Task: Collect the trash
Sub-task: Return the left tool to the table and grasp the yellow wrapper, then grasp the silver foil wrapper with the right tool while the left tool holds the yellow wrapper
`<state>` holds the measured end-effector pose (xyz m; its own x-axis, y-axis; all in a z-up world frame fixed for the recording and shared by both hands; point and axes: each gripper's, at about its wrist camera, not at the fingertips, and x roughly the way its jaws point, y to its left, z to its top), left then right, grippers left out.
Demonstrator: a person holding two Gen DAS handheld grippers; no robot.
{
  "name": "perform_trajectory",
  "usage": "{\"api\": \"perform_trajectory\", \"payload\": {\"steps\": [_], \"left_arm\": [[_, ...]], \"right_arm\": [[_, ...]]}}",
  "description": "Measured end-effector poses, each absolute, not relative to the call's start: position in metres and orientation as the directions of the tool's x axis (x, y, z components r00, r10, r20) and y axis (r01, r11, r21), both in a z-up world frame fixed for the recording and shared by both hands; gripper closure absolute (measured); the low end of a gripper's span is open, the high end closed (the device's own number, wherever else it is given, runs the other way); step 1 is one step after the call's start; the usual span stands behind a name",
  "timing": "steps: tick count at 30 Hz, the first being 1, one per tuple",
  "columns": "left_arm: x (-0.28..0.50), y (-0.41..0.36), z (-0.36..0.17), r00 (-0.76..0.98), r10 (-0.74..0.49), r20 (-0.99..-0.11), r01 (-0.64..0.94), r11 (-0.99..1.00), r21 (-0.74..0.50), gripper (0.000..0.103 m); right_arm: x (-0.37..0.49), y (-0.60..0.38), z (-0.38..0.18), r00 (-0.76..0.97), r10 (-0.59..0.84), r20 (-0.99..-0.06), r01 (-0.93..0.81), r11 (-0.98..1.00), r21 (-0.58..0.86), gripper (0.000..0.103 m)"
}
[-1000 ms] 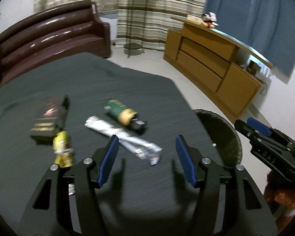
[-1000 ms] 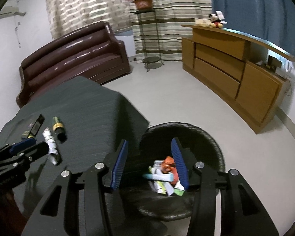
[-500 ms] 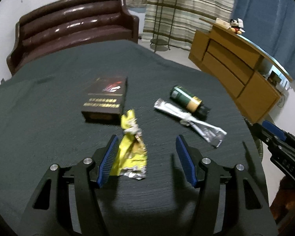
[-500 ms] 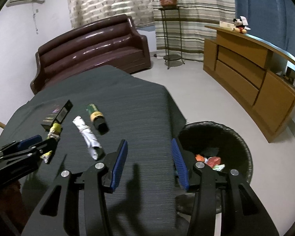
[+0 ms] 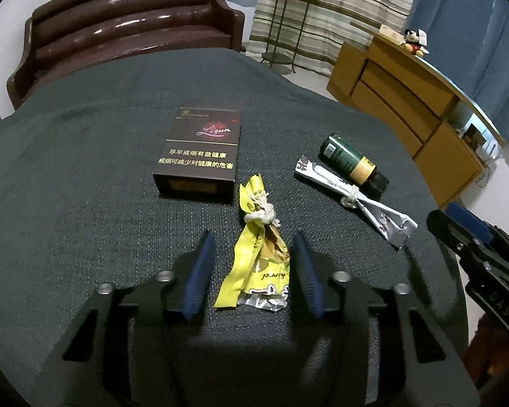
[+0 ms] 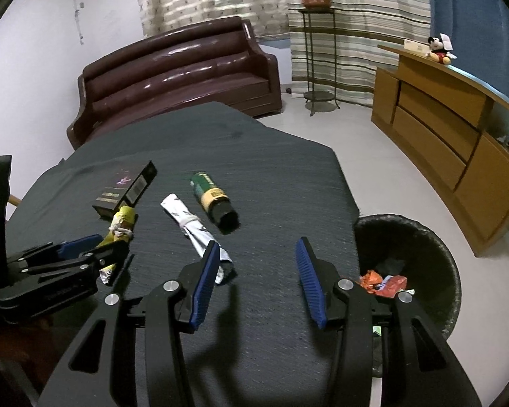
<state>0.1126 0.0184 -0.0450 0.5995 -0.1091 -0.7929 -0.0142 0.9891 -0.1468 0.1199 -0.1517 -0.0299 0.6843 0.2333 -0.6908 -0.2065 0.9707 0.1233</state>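
A yellow wrapper (image 5: pixel 258 254) tied with string lies on the dark table (image 5: pixel 85 203), between the fingers of my open left gripper (image 5: pixel 252 271), which straddles it low over the table. A silver wrapper (image 5: pixel 353 200), a green bottle (image 5: pixel 351 162) and a dark cigarette box (image 5: pixel 200 152) lie beyond. My right gripper (image 6: pixel 258 281) is open and empty above the table's right part, with the silver wrapper (image 6: pixel 193 230) just by its left finger. A black trash bin (image 6: pixel 410 237) with trash stands on the floor to the right.
A brown sofa (image 6: pixel 176 78) stands behind the table. A wooden sideboard (image 6: pixel 458 135) runs along the right wall. A plant stand (image 6: pixel 317 51) is at the back. The table edge drops off just left of the bin.
My left gripper swung left from the silver wrapper to the yellow wrapper and lowered around it. My right gripper moved from over the bin back over the table.
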Motion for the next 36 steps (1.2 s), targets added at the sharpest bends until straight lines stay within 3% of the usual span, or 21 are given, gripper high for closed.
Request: {"api": "perform_trajectory", "payload": {"steps": [6, 28, 36], "left_arm": [[0.109, 0.02, -0.045, 0.615, -0.128, -0.778, 0.026, 0.989, -0.143, 0.072], [0.092, 0.051, -0.029, 0.651, -0.142, -0.746, 0.015, 0.985, -0.174, 0.073], [0.089, 0.054, -0.033, 0.643, -0.152, -0.75, 0.021, 0.983, -0.181, 0.073]], "right_arm": [[0.123, -0.137, -0.031, 0.669, 0.245, -0.702, -0.235, 0.965, 0.114, 0.055], [0.135, -0.085, -0.043, 0.546, 0.298, -0.783, -0.349, 0.931, 0.11, 0.055], [0.139, -0.081, -0.046, 0.55, 0.274, -0.789, -0.318, 0.942, 0.105, 0.055]]}}
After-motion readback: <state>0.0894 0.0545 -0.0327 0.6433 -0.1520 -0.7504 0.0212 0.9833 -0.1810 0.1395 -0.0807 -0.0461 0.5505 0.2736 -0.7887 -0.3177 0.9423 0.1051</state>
